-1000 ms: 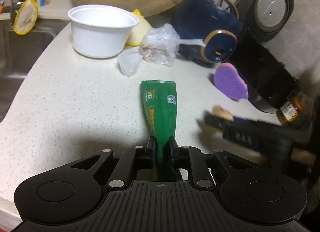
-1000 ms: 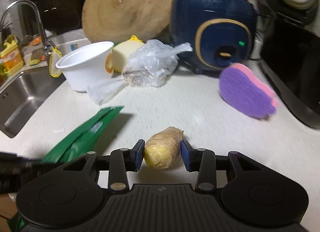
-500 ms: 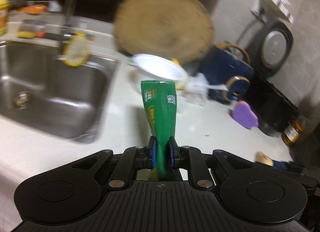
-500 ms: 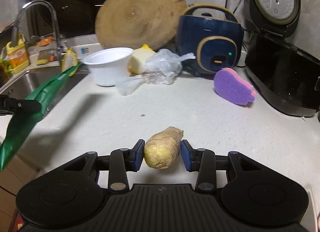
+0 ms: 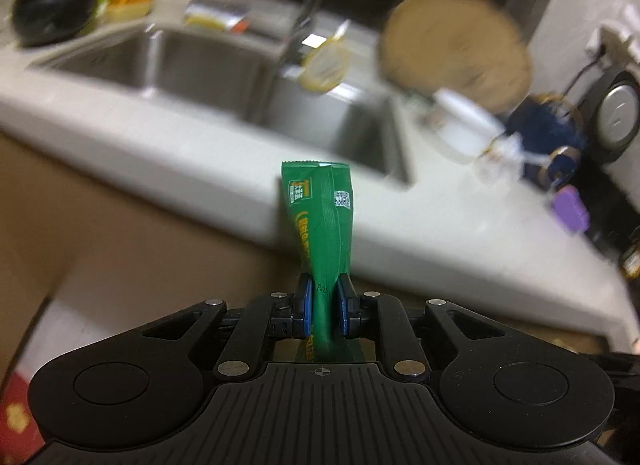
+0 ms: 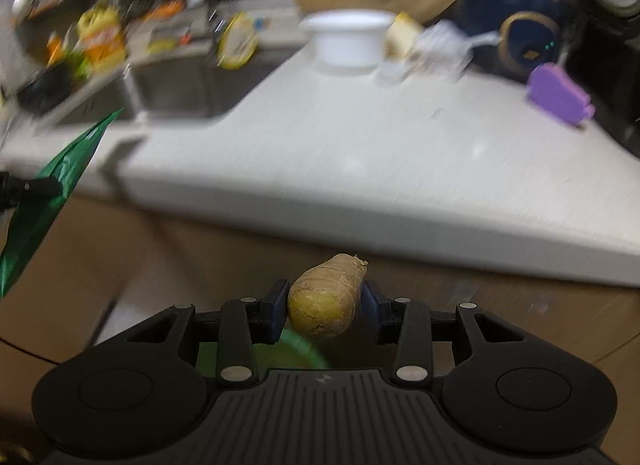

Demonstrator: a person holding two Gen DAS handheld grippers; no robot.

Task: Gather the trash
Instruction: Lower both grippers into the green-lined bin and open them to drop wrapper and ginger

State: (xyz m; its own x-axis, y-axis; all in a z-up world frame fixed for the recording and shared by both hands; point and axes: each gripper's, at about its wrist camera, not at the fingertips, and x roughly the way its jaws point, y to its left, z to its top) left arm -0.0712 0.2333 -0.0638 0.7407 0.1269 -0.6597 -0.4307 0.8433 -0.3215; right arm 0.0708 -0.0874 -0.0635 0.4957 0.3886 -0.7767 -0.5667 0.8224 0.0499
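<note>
Left gripper (image 5: 324, 305): pads clamped on the green packet (image 5: 320, 221), upright, off the counter (image 5: 460, 233) edge.
Right gripper (image 6: 325, 307): closed on the ginger (image 6: 324, 297), below the counter's front edge.
Behind: sink (image 5: 224, 69), white bowl (image 6: 348, 41).

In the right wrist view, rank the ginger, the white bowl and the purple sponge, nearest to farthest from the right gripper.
1. Ginger: clamped in the right gripper.
2. Purple sponge: on the counter, far right.
3. White bowl: counter's back, centre, slightly beyond the sponge.
</note>
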